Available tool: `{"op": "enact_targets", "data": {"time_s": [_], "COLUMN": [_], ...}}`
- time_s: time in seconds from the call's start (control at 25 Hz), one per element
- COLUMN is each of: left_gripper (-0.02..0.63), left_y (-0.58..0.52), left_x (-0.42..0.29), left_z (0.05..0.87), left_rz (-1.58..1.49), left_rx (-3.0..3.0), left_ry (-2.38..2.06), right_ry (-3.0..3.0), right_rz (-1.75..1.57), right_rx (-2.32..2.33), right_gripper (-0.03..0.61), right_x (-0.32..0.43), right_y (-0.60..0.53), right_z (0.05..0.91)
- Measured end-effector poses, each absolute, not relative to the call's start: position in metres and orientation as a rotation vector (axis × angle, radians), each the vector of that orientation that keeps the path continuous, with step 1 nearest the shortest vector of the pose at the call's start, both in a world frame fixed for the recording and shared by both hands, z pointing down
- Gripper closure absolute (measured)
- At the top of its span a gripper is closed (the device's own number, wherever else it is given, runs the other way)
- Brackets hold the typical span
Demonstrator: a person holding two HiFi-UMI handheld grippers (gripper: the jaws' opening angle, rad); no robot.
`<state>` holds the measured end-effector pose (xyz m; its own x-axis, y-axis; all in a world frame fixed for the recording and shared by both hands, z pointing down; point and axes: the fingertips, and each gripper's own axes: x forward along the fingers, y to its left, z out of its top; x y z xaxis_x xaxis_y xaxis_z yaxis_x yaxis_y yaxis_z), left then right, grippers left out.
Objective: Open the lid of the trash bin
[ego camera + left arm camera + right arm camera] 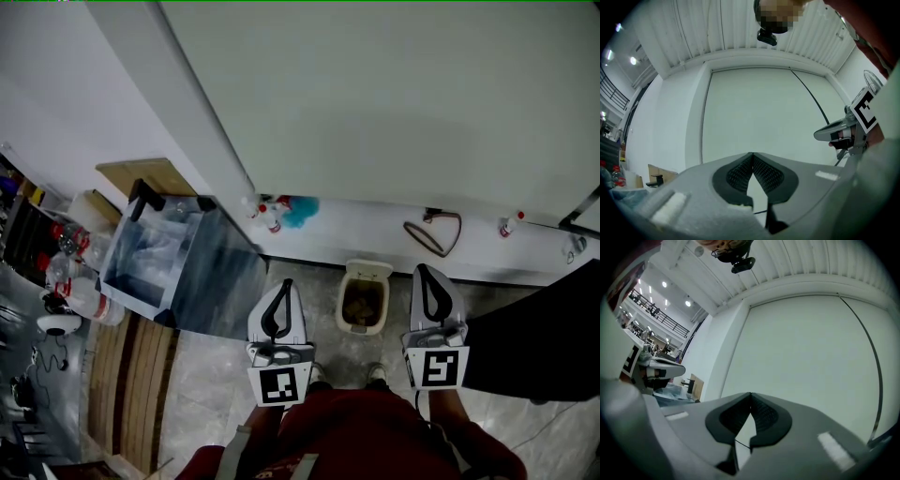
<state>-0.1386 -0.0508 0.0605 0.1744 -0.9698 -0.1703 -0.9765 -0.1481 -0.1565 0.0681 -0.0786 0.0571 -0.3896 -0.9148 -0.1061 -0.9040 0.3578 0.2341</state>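
A small cream trash bin (365, 298) stands on the tiled floor by the white wall's base, between my two grippers in the head view. Its top shows a brownish inside within a cream rim. My left gripper (286, 282) hangs to the bin's left, its jaws shut with nothing between them. My right gripper (421, 269) hangs to the bin's right, also shut and empty. Both point level at the white wall. In the left gripper view the tips (753, 153) meet; so do those in the right gripper view (750, 393). Neither gripper view shows the bin.
A clear plastic crate (155, 258) stands at the left beside wooden boards (131, 384) and bottles (70, 281). On the ledge along the wall lie spray bottles (267, 216), a blue brush (302, 211) and a looped cable (433, 232). A black surface (539, 342) fills the right.
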Motion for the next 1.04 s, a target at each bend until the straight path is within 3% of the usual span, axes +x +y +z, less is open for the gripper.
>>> {"op": "enact_targets", "data": {"time_s": [1.04], "left_gripper": [0.607], "left_y": [-0.051], "left_x": [-0.122], "left_z": [0.072], "left_rz": [0.005], "left_rx": [-2.176], "left_ry": [1.954], "right_ry": [-2.565], "right_rz": [-0.357], "right_rx": [1.622], "right_gripper": [0.578], "right_x": [0.088], "right_y": [-0.093], "right_z": [0.08]}}
